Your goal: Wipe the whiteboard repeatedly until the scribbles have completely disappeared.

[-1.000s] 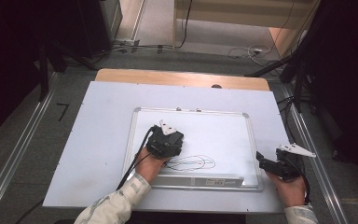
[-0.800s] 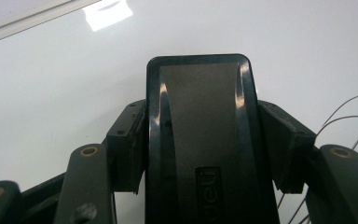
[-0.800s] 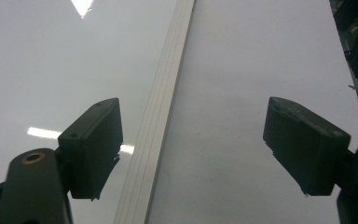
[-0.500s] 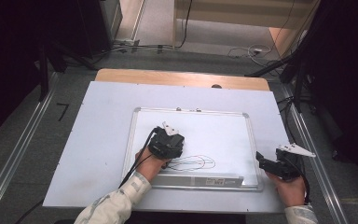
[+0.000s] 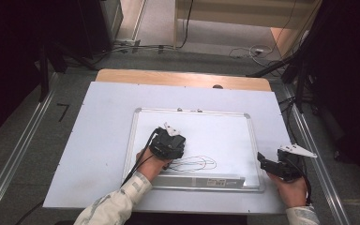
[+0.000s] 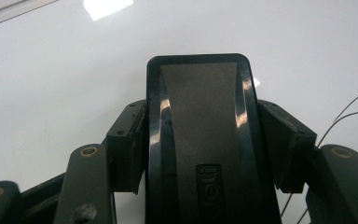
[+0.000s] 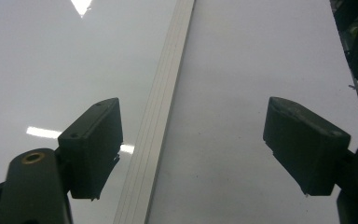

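Observation:
A white whiteboard (image 5: pixel 215 129) with a silver frame lies flat on the table. Thin red and black scribbles (image 5: pixel 194 163) run across its near part; in the left gripper view these lines (image 6: pixel 349 116) show at the right. My left gripper (image 5: pixel 171 140) points down at the board just left of the scribbles and is shut on a black eraser (image 6: pixel 200 107) with a grey face; both pads press its sides. My right gripper (image 5: pixel 262 161) hovers at the board's right frame (image 7: pixel 161 121), open, with nothing between its fingers (image 7: pixel 93 140).
The board rests on a white tabletop (image 5: pixel 98 131) with a wooden strip (image 5: pixel 183 78) along the far edge. A pen ledge (image 5: pixel 206 180) runs along the board's near side. Metal rails (image 5: pixel 18 154) flank the table, and cables (image 5: pixel 243 49) lie on the floor beyond.

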`<act>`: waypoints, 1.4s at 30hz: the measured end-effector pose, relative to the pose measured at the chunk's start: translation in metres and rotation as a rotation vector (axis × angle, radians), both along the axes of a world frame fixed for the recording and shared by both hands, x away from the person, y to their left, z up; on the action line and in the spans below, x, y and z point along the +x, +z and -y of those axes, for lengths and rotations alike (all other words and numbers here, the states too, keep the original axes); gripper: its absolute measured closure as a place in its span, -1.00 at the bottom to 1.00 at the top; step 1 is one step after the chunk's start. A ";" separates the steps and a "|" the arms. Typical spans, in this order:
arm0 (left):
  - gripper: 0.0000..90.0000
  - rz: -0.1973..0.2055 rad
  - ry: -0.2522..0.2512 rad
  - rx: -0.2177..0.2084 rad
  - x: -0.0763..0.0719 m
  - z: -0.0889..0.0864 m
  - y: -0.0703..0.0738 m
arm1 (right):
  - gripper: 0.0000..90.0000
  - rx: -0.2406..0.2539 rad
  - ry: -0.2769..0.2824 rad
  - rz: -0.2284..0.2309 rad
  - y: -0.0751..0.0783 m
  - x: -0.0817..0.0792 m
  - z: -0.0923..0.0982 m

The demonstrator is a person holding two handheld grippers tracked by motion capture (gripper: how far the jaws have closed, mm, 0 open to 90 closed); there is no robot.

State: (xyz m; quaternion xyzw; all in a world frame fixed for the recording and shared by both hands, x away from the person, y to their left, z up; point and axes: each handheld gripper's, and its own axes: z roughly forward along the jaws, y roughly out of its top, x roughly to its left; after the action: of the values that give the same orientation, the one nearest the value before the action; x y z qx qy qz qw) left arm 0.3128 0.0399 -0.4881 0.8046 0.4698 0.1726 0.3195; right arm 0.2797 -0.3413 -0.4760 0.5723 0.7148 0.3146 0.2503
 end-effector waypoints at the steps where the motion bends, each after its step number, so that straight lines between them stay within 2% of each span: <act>1: -0.13 0.002 -0.001 -0.001 0.000 0.000 0.000 | -0.59 -0.001 0.001 0.000 0.000 0.000 0.000; 18: -0.13 -0.009 0.003 0.004 0.002 0.010 0.000 | -0.59 -0.004 0.007 -0.002 0.000 0.002 -0.003; 27: -0.13 -0.009 -0.021 0.004 0.002 0.025 0.000 | -0.59 -0.003 0.012 0.003 0.000 0.003 -0.004; 42: -0.13 -0.005 -0.063 0.005 0.002 0.040 -0.001 | -0.59 -0.004 0.013 0.004 0.000 0.003 -0.004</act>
State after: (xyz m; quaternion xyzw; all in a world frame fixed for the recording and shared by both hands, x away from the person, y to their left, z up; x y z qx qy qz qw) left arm 0.3150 0.0000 -0.4886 0.8202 0.4448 0.1615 0.3215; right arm 0.2827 -0.3377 -0.4760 0.5667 0.7184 0.3160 0.2508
